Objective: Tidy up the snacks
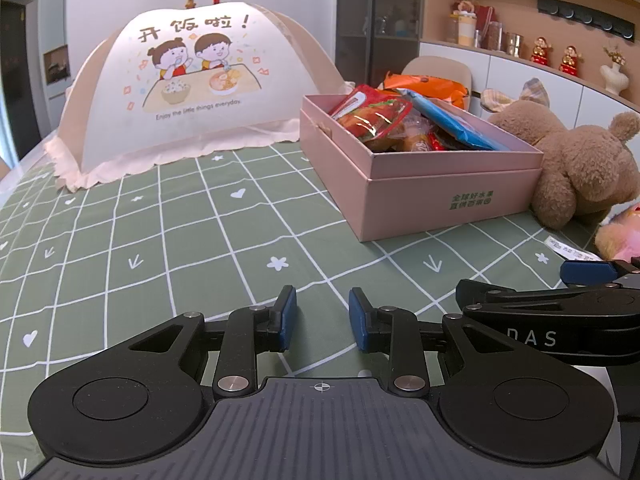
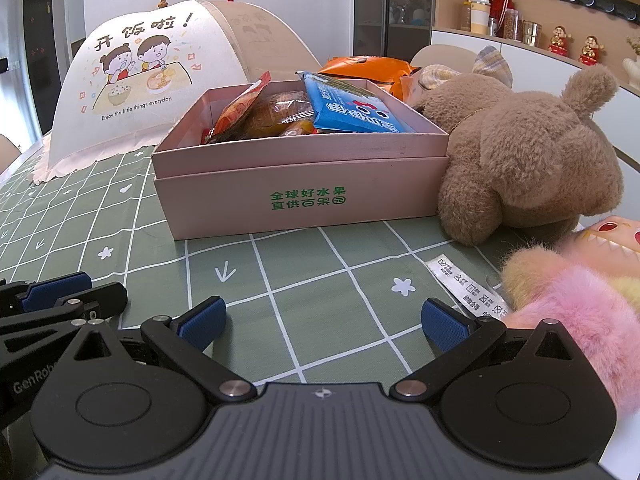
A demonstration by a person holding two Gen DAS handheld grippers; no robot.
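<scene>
Both tools hung low over the green checked cloth of the desk (image 1: 168, 240), with nothing between their pads. The left hand-held gripper (image 1: 322, 320) had its blue pads a little apart, a narrow gap with only cloth behind it. The right hand-held gripper (image 2: 323, 324) was spread wide and empty.

The snacks sat in the pink box (image 2: 304, 184), which stood on the desk ahead of both tools, with the brown teddy bear (image 2: 528, 152) touching its right end. Inside, a red packet (image 2: 240, 110) leaned up at the left, a blue packet (image 2: 352, 110) lay tilted at the right with its top edge above the rim, and small golden wrapped cakes (image 2: 280, 114) filled the middle. An orange bag (image 2: 368, 68) lay behind the box, outside it; whether it touched the back wall could not be told.

The step in hand seemed to be picking which packet to deal with, most likely the orange bag that was still out. A good approach would go over the box's far rim, not across the teddy bear, and pinch the bag by a sealed edge where the film is stiffest. The blue packet already stuck up, so room would have to be made before anything more would sit flat. The pink fluffy toy (image 2: 572, 308) lay just beside the right tool and could snag it.
</scene>
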